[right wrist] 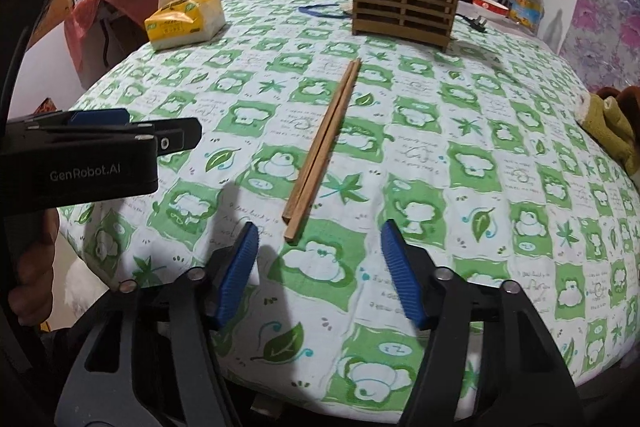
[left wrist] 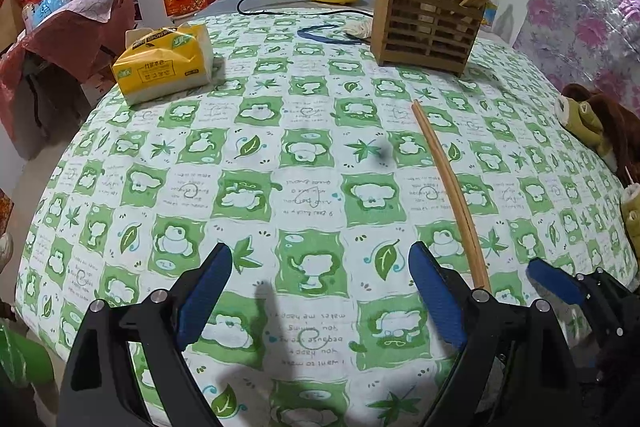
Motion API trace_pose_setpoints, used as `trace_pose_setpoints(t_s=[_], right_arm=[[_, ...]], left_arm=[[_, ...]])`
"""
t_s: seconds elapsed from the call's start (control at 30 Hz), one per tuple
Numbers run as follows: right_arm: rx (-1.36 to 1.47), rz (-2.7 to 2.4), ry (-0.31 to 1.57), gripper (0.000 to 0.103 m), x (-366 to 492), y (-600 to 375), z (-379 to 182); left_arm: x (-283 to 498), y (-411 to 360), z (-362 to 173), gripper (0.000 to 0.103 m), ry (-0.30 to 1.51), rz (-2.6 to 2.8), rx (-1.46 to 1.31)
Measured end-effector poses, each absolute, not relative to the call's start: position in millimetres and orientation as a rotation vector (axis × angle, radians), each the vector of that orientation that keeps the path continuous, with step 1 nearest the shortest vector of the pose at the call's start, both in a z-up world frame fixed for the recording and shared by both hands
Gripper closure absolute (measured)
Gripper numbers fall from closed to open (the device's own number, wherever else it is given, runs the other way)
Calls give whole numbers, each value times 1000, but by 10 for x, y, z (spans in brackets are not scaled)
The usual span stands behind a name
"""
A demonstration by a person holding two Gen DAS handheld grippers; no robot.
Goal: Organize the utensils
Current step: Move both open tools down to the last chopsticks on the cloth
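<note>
Tissue pack (left wrist: 164, 65) near holder (left wrist: 426, 27).

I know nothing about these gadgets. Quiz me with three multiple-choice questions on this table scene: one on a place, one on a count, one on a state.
1. Where does the slatted wooden utensil holder stand?
A. far side of the table
B. on the floor
C. beside the near edge

2. How many loose brown wooden chopsticks lie on the green-checked tablecloth?
A. two
B. five
C. none

3. The right gripper with blue pads is:
A. clamped on a chopstick
B. open, holding nothing
C. holding tissues

Answers: A, it stands beyond the chopsticks; A, one pair lies side by side; B, only cloth shows between its pads.
</note>
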State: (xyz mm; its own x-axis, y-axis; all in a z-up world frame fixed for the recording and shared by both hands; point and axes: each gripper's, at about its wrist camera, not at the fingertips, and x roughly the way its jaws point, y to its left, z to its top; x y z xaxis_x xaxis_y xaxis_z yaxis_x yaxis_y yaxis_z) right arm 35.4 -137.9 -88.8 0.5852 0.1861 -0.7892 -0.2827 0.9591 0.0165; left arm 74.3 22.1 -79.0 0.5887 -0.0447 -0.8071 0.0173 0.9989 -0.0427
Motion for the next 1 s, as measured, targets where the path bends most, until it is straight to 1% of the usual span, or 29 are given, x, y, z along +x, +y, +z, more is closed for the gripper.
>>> trace_pose_setpoints(t_s=[0.2,0.27,0.33,0.37,0.6,0.9,1.0], right_arm=[[-116,278,912,58,376,-1380,-930],[-101,276,916,65,401,-1415,-929],[-88,267,921,79,433,-1469,-922],[-81,266,925,83,449,-1498,-919],[-44,210,931,83,493,-1756,-912],[-70,217,906,81,490,-1667,-940],[-47,221,900,83,487,-1700,-946]], left_arm=[[752,219,-814,15,948,-38,-31],[757,212,-827,15,952,-43,-30],[745,201,-828,15,950,-48,-24],[739,192,-825,15,947,-51,-20],[686,58,-839,15,955,-93,11],[668,-29,-863,15,963,-100,39],[671,-33,-862,15,970,-104,27]])
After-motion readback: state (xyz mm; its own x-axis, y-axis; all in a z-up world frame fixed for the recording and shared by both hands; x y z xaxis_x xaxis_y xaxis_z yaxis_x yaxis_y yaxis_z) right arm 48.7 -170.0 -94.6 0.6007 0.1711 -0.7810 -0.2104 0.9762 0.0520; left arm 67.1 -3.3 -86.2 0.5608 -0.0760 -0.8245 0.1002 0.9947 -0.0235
